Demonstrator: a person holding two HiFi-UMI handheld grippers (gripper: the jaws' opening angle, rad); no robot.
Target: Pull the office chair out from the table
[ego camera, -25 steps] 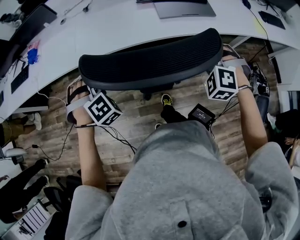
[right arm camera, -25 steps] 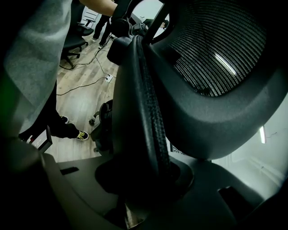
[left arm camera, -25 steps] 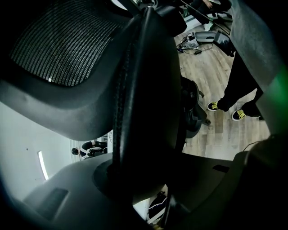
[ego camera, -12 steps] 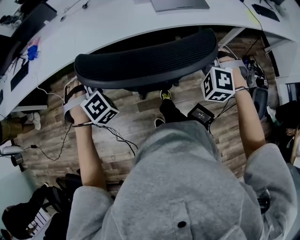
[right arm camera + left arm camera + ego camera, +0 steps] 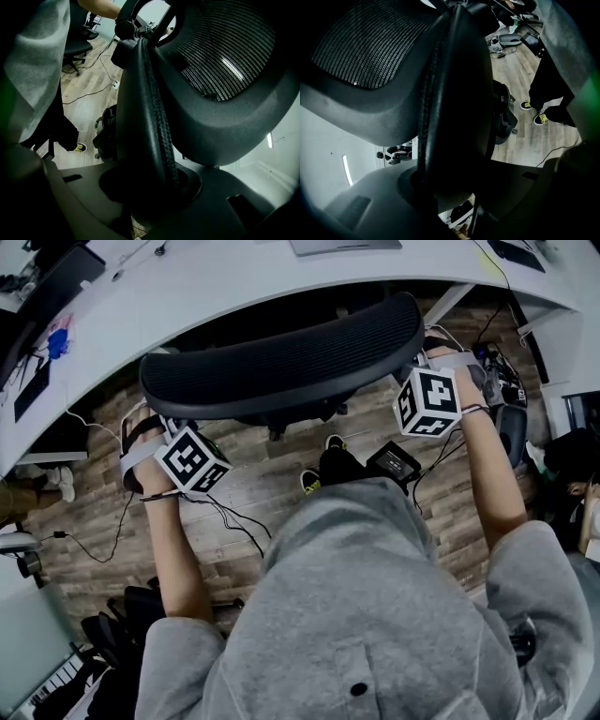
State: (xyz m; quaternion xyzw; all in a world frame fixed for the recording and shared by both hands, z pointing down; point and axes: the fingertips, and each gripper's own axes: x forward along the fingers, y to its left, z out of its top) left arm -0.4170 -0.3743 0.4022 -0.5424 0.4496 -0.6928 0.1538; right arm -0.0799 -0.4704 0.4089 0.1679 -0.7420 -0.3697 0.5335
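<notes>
The black mesh back of the office chair [image 5: 281, 367] stretches across the head view, just in front of the curved white table [image 5: 216, 282]. My left gripper [image 5: 157, 418] grips the back's left edge, its marker cube below the rim. My right gripper [image 5: 424, 351] grips the right edge. In the left gripper view the dark padded edge of the chair back [image 5: 454, 93] runs down between the jaws of my left gripper [image 5: 450, 187], which press on it. The right gripper view shows the same edge-on chair back [image 5: 145, 117] clamped in my right gripper [image 5: 150, 187].
Cables [image 5: 234, 517] trail over the wood floor under the chair. A black box [image 5: 394, 460] and the person's shoes [image 5: 333, 442] lie near the chair base. More dark chairs [image 5: 122, 634] stand at lower left, and gear [image 5: 511, 399] is stacked at right.
The chair back has come away from the table edge toward the person, with both grippers moving along with it. The dark gap under the table has widened.
</notes>
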